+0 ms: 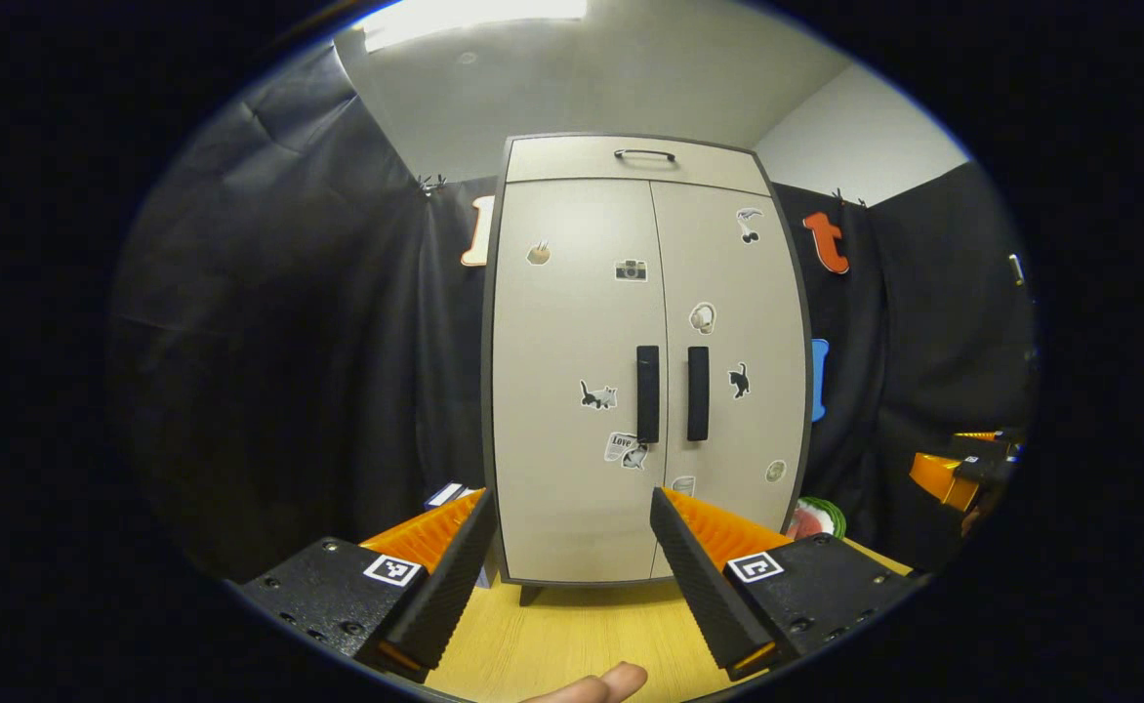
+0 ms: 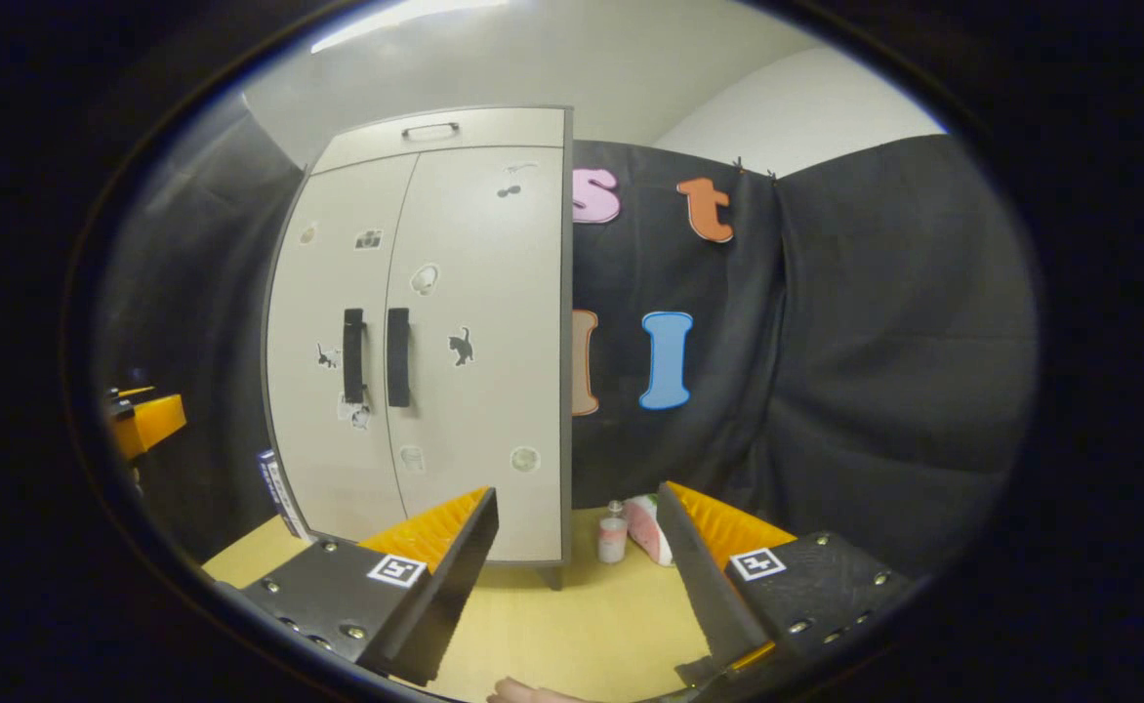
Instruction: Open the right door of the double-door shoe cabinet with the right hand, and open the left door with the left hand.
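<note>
The shoe cabinet (image 1: pixel 645 371) stands upright at the back edge of the counter (image 1: pixel 572 635), both doors flat and closed. Its two handles run vertically, side by side along the centre seam: the right door handle (image 1: pixel 697 392) and the left door handle (image 1: pixel 647 393).

In the left gripper view the left gripper (image 1: pixel 569 561) faces the cabinet almost square on, jaws apart and empty, with the left handle above and slightly right of their gap.

In the right gripper view the right gripper (image 2: pixel 582 576) also has its jaws apart and empty, but the cabinet sits off to the left, so the right door handle (image 2: pixel 397 356) lies up and well left of the jaws.

Judging from this, the right gripper must swing left and rise before closing across that upright bar.
</note>
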Available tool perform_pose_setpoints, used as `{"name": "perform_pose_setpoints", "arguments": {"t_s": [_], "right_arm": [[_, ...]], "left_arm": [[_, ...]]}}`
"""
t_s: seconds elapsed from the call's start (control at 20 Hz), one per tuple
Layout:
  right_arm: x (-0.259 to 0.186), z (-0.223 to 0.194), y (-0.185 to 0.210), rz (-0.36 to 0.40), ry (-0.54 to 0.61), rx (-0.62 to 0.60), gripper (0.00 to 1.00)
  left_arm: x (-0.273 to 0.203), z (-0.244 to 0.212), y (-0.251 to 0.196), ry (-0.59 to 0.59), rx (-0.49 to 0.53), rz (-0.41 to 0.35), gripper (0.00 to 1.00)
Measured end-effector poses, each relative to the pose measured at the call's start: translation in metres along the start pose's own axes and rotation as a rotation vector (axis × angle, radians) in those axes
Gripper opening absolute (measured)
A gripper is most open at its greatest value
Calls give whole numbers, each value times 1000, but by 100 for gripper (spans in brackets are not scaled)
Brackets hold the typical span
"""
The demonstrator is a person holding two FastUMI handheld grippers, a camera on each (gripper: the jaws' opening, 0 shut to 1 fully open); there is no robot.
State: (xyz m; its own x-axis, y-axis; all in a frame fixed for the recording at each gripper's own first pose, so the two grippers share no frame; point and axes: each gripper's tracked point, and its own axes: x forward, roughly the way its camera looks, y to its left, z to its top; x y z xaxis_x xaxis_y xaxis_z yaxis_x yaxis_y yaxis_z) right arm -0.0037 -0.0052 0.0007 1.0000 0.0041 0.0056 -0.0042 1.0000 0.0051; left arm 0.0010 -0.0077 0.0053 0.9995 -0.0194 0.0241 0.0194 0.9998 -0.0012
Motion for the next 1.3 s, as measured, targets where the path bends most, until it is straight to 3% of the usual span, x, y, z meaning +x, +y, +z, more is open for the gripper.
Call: {"name": "perform_pose_setpoints", "arguments": {"t_s": [0.05,0.3,0.7,0.9,1.3], "right_arm": [[-1,0,2,5,2,2,97],[-5,0,3,7,1,-19,94],[0,0,6,9,4,-24,97],[14,-4,6,4,12,-40,94],[68,2,24,15,22,-3,97]], "left_arm": [[-1,1,-3,-7,-5,-8,98],[-8,3,-8,-18,-21,-37,98],[-2,0,-15,-1,-24,-65,98],[7,5,-17,-21,-44,-82,98],[45,0,-19,-25,-45,-97,100]]}}
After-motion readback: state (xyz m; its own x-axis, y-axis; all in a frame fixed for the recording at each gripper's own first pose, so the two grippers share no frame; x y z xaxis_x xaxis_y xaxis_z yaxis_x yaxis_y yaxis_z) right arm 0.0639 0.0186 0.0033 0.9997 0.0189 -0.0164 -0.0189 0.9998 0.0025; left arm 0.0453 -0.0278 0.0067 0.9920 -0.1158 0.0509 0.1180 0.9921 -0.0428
